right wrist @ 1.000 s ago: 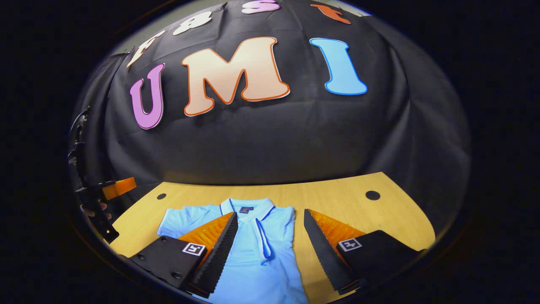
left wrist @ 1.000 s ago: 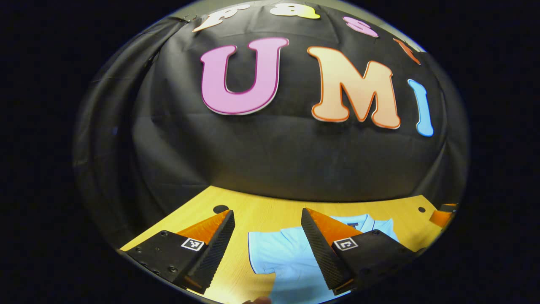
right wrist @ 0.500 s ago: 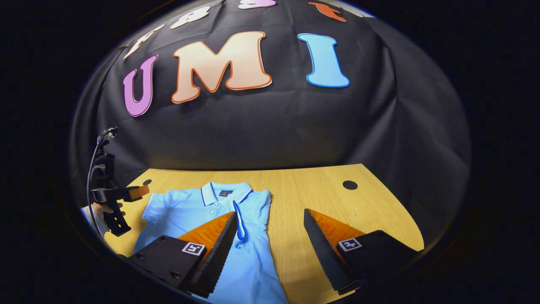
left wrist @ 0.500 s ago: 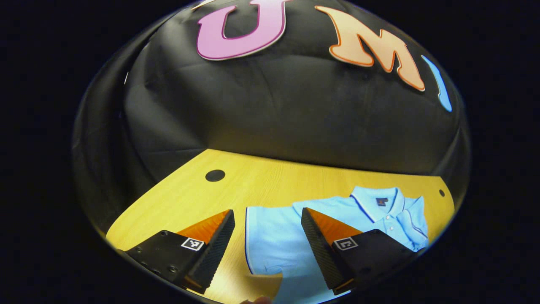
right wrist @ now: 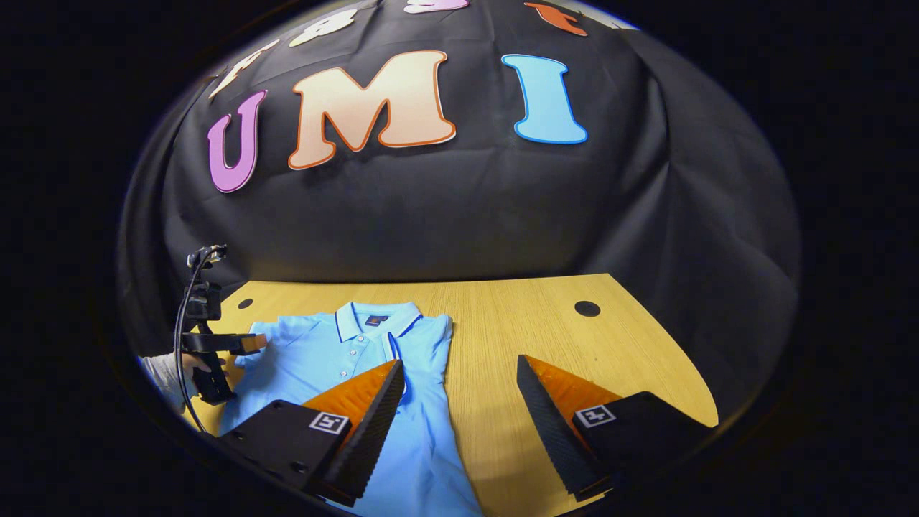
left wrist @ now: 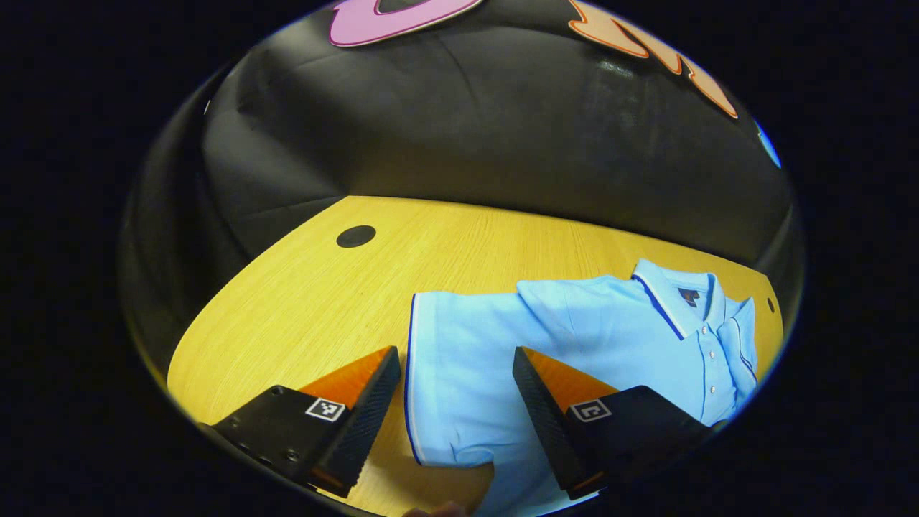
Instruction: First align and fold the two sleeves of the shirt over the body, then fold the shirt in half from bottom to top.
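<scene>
A light blue polo shirt (right wrist: 337, 359) of soft knit with dark-trimmed collar is lying flat on the wood-grain table (right wrist: 517, 316), collar pointing toward the booth wall, its long axis running front to back. The left gripper (left wrist: 456, 402) is gaping wide above the outspread sleeve (left wrist: 459, 337), holding nothing; the right gripper (right wrist: 459, 409) is likewise hanging wide, empty.

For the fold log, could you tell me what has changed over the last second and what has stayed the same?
The left gripper has tipped down toward the table and closed in on the shirt, its open fingers now straddling the spread-out sleeve. The right gripper has drawn back a little. Nothing was gripped or released. Both grippers stayed open, and the shirt lies flat with its other sleeve already folded over the body.
</scene>
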The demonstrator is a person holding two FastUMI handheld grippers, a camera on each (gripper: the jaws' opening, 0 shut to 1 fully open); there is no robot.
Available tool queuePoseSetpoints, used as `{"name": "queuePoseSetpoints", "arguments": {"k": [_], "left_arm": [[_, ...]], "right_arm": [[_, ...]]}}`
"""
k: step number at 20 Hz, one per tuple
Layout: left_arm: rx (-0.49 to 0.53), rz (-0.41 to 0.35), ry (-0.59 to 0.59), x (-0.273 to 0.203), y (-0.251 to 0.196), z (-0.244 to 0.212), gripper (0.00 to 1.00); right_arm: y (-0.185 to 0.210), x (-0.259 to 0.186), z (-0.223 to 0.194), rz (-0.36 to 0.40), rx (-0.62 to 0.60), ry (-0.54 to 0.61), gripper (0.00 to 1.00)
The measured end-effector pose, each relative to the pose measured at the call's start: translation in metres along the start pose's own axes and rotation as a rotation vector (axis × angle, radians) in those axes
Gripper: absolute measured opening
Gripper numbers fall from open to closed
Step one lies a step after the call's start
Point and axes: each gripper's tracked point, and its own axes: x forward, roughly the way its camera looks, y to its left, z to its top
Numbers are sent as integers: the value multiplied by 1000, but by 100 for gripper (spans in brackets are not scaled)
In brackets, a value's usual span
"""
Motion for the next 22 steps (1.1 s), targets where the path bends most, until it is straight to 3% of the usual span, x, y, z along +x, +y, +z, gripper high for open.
{"name": "queuePoseSetpoints", "arguments": {"k": [3, 5, 6, 7, 10, 14, 22], "left_arm": [[5, -18, 6, 1, -3, -1, 96], [5, -41, 10, 5, -13, -3, 83], [2, -52, 14, 3, -17, -5, 63], [-3, -75, 14, 3, -23, -5, 52], [-41, -84, -1, 3, -28, -2, 2], [-57, -80, 13, -6, -37, 2, 0], [9, -218, -90, -50, -122, 55, 0]], "right_arm": [[-2, -2, -3, -1, 10, 3, 96], [-3, -3, -4, 1, 17, 7, 98], [-3, -4, -3, 2, 19, 4, 98], [-3, -5, -3, 4, 19, 1, 98], [-7, -10, 0, 5, 14, -4, 96], [-18, -19, 8, -8, 12, -25, 98], [-36, -51, 16, -17, 2, -69, 95]]}}
